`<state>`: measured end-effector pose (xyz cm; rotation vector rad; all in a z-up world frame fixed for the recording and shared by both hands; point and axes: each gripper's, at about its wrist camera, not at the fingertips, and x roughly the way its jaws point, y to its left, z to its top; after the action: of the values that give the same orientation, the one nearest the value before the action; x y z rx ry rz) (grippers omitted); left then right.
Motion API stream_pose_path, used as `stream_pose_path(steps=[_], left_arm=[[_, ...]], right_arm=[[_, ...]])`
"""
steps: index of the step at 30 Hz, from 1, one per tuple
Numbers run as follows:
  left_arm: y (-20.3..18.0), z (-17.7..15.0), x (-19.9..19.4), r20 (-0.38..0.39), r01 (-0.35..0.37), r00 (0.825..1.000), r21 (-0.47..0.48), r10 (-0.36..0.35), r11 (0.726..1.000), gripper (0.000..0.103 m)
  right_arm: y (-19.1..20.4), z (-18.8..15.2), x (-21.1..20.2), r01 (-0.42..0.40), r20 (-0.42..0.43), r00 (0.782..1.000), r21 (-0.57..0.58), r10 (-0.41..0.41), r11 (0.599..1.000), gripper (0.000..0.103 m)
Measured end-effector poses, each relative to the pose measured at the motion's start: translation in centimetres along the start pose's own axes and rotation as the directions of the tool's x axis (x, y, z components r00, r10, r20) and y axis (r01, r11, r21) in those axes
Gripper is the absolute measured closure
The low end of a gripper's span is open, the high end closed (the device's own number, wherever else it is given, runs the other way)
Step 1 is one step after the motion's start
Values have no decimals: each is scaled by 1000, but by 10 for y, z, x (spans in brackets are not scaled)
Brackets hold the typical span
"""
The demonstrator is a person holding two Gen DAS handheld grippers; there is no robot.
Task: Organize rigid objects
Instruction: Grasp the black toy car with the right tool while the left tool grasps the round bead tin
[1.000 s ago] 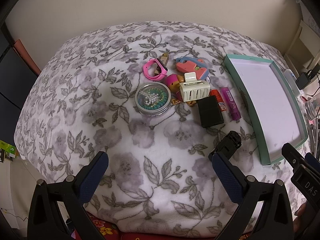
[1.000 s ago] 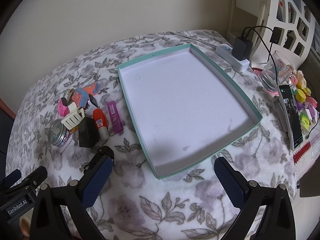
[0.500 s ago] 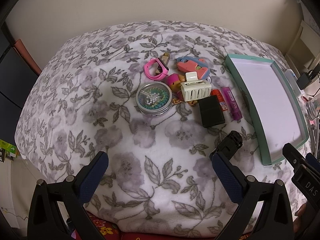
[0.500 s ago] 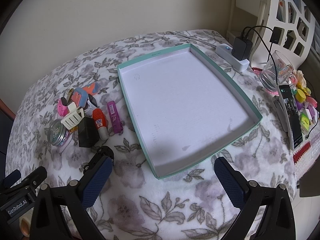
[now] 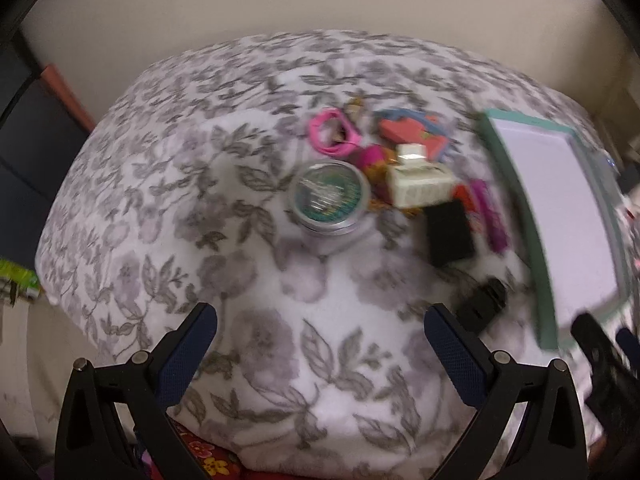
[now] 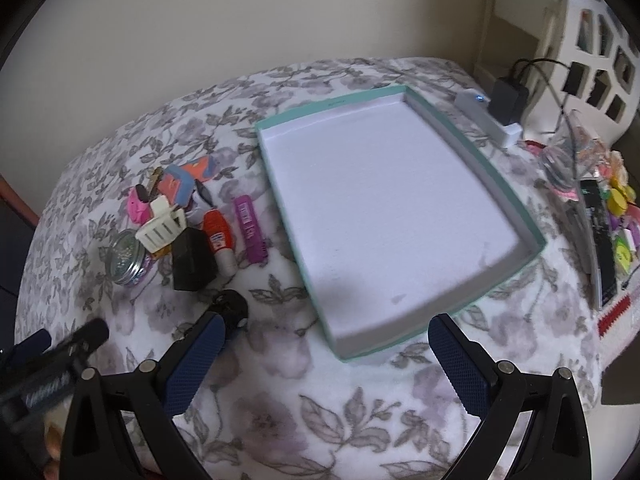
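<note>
The left gripper point(image 5: 320, 336), jaws spread wide, hovers above the floral blanket point(image 5: 160, 208) near the round tin point(image 5: 329, 200).

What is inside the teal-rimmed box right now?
Nothing: the teal-rimmed box shows a bare white floor with a shadow and faint marks near its front corner. All small items, such as the purple tube, lie outside on the blanket. The near wall's inner foot is hidden.
</note>
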<state>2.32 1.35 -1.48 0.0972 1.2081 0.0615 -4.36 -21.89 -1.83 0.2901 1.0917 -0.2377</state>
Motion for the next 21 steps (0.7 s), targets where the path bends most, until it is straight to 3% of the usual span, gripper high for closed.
stream_pose_path(steps=[5,11,21], left_arm=[[13,15,23,-68,5,998,-82,-11,997,0],[32,35,38,-75,26,996,-190,-41,981,0],[24,59,66,-95,14,995,-206,-34,978,0]], right_arm=[[14,3,17,-44,-63,997,-12,44,999,0],[41,8,35,-72,-113,992,-64,64,995,2],[80,10,65,-102,-184,980,-150,73,983,6]])
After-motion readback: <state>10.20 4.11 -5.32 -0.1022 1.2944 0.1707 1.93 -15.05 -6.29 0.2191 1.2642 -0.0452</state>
